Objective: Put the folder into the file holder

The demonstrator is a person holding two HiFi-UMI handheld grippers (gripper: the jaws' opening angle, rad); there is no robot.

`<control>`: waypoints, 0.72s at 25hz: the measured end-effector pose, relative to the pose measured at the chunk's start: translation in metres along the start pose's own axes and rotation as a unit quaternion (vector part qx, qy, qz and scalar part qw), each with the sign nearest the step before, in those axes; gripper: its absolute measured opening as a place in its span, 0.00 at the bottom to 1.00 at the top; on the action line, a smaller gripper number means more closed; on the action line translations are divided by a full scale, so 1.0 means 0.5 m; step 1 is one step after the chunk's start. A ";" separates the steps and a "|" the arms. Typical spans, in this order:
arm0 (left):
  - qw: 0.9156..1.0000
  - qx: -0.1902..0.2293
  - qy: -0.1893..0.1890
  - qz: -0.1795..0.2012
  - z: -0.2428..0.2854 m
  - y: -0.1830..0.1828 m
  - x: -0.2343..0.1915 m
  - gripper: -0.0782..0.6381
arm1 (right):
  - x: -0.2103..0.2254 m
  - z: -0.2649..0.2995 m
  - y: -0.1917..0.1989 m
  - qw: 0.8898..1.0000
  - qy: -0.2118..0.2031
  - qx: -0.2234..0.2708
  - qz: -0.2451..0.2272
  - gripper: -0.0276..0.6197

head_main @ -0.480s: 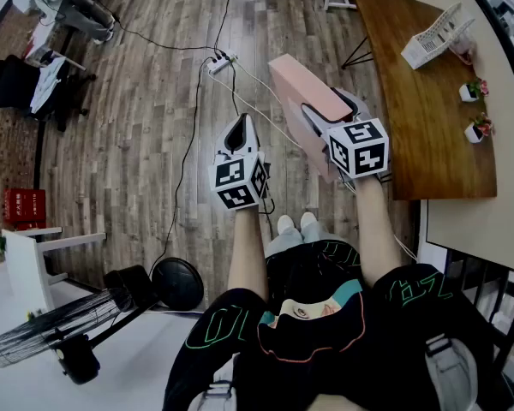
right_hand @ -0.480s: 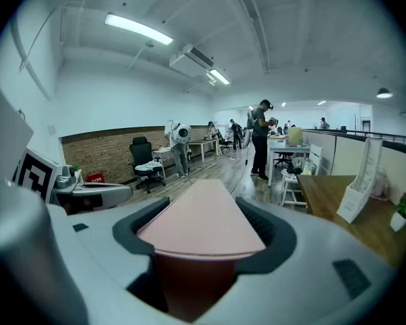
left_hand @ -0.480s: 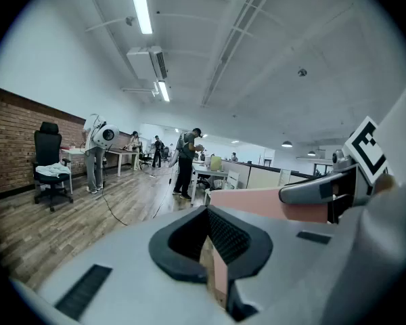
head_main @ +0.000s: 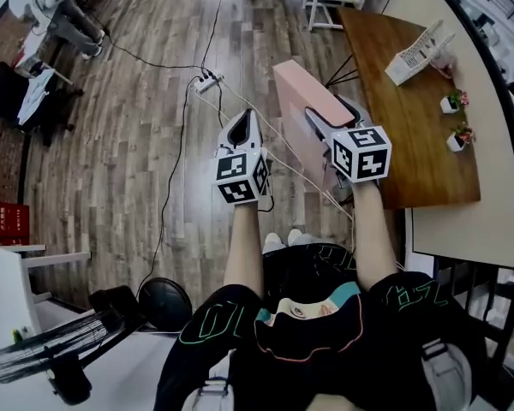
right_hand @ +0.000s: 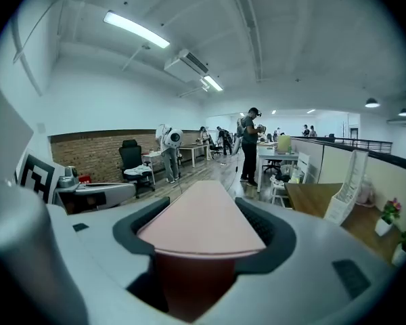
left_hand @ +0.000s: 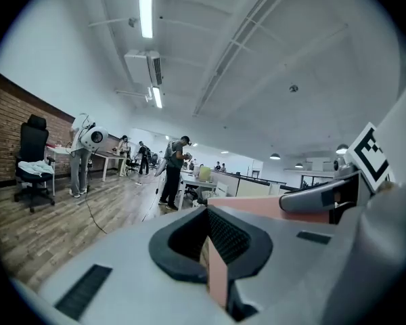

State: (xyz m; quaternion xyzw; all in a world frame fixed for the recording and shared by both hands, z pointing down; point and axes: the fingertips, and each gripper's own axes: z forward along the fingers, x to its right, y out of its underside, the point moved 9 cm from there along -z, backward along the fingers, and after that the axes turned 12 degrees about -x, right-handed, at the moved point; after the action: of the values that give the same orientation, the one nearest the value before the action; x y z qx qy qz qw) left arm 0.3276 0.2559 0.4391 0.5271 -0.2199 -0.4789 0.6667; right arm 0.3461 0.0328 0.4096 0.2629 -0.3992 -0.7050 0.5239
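A pink box folder (head_main: 298,101) hangs above the wooden floor, tilted away from me, with my right gripper (head_main: 330,116) shut on its near end. In the right gripper view the folder (right_hand: 204,212) fills the gap between the jaws and stretches forward. The white file holder (head_main: 417,50) stands on the brown table (head_main: 411,144) at the right; the right gripper view shows the holder (right_hand: 347,189) ahead to the right. My left gripper (head_main: 240,128) is held beside the folder, to its left, jaws close together. In the left gripper view only a thin pinkish strip shows between the jaws of that gripper (left_hand: 215,252).
Two small potted plants (head_main: 454,118) sit on the table's right side. Cables and a power strip (head_main: 207,81) run across the floor ahead. A fan (head_main: 43,358) and a round base lie at lower left. People stand at desks in the distance (right_hand: 249,144).
The head view has shifted: the table and file holder sit a little further left and up in the picture. Both grippers keep their places, and the folder stays in the right one.
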 end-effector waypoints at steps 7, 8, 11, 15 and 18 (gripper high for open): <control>0.999 0.033 0.016 0.003 -0.018 -0.038 -0.016 0.10 | -0.019 -0.024 -0.029 1.000 0.021 0.018 -0.009 0.51; 0.999 0.036 0.015 0.002 -0.022 -0.040 -0.020 0.11 | -0.022 -0.025 -0.031 1.000 0.022 0.019 -0.009 0.51; 0.999 0.043 0.013 -0.001 -0.028 -0.045 -0.035 0.11 | -0.030 -0.024 -0.039 0.999 0.025 0.019 -0.012 0.51; 0.999 0.052 0.009 -0.010 -0.036 -0.048 -0.068 0.11 | -0.053 -0.011 -0.052 0.999 0.025 0.018 -0.024 0.51; 0.998 0.054 0.008 -0.013 -0.026 -0.055 -0.087 0.10 | -0.059 0.005 -0.066 0.999 0.020 0.023 -0.027 0.51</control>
State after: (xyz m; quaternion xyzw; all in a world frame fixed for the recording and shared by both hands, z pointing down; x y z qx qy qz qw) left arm 0.3074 0.3003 0.4187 0.5687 -0.2331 -0.4713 0.6326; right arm 0.3360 0.0656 0.3817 0.2998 -0.3973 -0.7040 0.5066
